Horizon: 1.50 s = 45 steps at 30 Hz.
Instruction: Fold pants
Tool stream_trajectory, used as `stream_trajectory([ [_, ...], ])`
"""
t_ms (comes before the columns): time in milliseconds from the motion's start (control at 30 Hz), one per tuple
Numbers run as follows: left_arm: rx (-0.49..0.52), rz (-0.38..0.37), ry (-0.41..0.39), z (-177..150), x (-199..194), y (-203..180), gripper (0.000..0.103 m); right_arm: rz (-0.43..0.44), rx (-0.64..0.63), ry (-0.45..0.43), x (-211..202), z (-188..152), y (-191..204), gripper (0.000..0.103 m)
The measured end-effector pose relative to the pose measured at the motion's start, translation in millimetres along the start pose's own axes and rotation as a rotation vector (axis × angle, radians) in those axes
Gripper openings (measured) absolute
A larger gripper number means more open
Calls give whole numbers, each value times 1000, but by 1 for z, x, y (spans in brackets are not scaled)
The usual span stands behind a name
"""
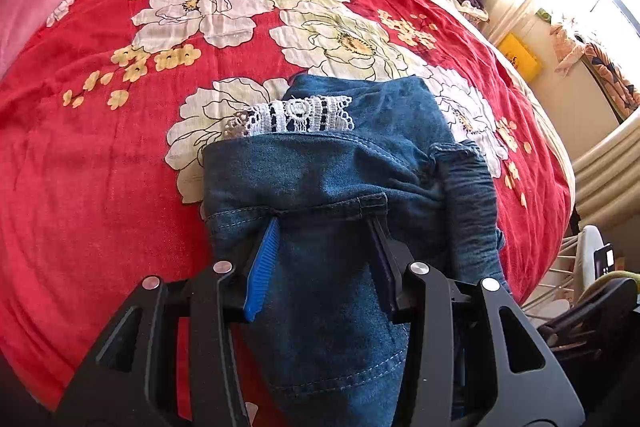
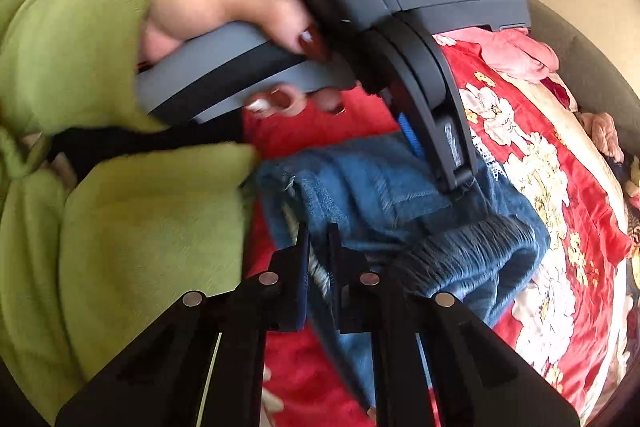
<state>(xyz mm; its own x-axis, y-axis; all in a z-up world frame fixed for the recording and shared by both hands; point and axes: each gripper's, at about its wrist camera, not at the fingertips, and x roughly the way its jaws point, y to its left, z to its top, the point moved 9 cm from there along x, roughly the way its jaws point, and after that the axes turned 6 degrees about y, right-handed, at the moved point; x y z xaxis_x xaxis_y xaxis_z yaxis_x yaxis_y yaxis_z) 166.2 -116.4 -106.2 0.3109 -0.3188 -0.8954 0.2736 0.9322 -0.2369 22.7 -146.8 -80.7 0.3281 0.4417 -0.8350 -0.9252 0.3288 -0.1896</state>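
Denim pants (image 1: 332, 187), already doubled into a short bundle with a white lace trim (image 1: 288, 117) peeking out, lie on the red floral bedspread (image 1: 100, 147) near its front edge. Left gripper (image 1: 324, 223) has its jaws wide, tips pressing down on the top layer. Right gripper (image 2: 318, 239) has its jaws narrow, pinching a denim edge. Likely a late fold. Next move probably calls for carrying that pinched edge over while the left pins the bundle.
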Motion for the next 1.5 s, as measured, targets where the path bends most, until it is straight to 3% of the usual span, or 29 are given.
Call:
stream_trajectory([
  [133,-8,-5,-10,0,2,-1,35,-34,39,87,24,-26,-7,8],
  [333,1,5,-42,-2,-6,-5,36,24,153,52,21,-22,-7,18],
  [433,-2,1,-53,-2,-9,-6,38,26,174,38,12,-19,-9,29],
  [667,1,1,-81,-2,-20,-12,44,12,256,-47,-26,-9,-18,46],
  [1067,31,58,-176,4,-56,-21,71,-79,435,-196,-84,-10,-63,76],
  [1300,38,76,-220,5,-74,-27,86,-145,523,-237,-104,-19,-79,76],
  [1500,34,71,-248,4,-84,-29,90,-193,623,-263,-113,-25,-102,76],
])
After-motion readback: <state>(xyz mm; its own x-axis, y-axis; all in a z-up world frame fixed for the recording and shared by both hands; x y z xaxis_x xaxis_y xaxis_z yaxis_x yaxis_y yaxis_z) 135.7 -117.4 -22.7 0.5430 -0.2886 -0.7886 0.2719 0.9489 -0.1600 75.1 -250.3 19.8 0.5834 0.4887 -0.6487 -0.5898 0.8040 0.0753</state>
